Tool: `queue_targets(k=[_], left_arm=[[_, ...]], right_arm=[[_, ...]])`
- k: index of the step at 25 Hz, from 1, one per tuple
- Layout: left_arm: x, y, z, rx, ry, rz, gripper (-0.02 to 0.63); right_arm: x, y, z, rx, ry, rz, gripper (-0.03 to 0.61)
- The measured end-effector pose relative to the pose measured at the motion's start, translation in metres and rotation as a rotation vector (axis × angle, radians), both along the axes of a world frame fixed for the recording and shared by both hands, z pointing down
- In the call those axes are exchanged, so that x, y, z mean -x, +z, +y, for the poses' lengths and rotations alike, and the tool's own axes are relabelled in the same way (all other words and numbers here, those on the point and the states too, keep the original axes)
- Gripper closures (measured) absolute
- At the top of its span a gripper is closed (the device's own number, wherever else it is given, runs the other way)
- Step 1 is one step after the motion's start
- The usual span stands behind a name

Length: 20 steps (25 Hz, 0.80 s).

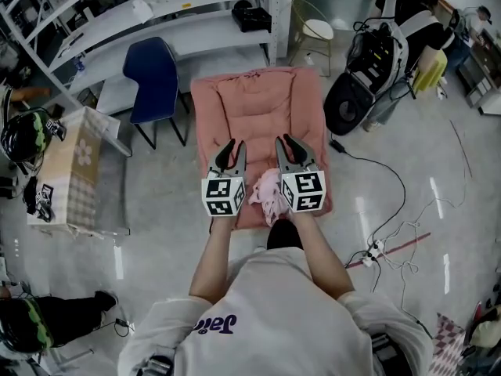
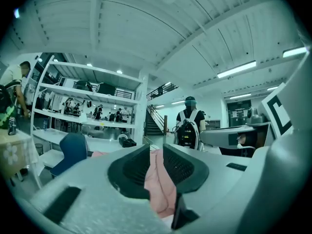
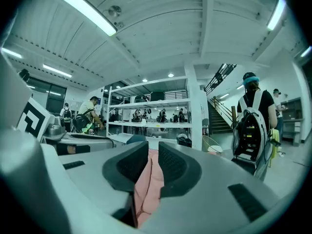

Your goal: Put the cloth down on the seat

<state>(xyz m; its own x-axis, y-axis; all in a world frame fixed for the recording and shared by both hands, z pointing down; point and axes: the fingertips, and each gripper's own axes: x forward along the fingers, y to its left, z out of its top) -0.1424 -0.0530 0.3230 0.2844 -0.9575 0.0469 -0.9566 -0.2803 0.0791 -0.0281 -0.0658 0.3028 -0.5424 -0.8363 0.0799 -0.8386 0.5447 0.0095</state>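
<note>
A pink cloth [image 1: 268,195] hangs bunched between my two grippers, above the front edge of the pink cushioned seat [image 1: 262,104]. My left gripper [image 1: 232,149] points forward over the seat. In the left gripper view its jaws [image 2: 156,152] stand narrow, with a fold of the cloth [image 2: 160,182] pinched between the pads. My right gripper [image 1: 286,144] is level with it, a hand's width to the right. In the right gripper view its jaws [image 3: 152,152] are likewise closed on the cloth [image 3: 146,186]. How the cloth runs between the two grips is partly hidden by the marker cubes.
A blue chair [image 1: 153,81] stands left of the seat and white shelving [image 1: 156,14] behind it. A patterned box [image 1: 74,171] is at the far left, and a backpack and black gear [image 1: 368,77] at the right. Cables [image 1: 391,233] lie on the floor to the right.
</note>
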Motion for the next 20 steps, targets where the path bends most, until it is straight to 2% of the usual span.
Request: queue_targets(k=[6,11,20], left_arm=[[0.012,-0.003,0.005,-0.011,-0.036,-0.009,0.595],[0.014,-0.009,0.005,-0.013,-0.034,-0.01,0.599],[-0.002,-0.009,-0.001,-0.019,-0.022,-0.015,0.599]], right_arm=[[0.01,0.003,0.003,-0.002,-0.011,0.004,0.514],[0.011,-0.004,0.003,-0.02,-0.003,0.008,0.552],[-0.002,-0.006,0.002,-0.044,0.012,0.005,0.557]])
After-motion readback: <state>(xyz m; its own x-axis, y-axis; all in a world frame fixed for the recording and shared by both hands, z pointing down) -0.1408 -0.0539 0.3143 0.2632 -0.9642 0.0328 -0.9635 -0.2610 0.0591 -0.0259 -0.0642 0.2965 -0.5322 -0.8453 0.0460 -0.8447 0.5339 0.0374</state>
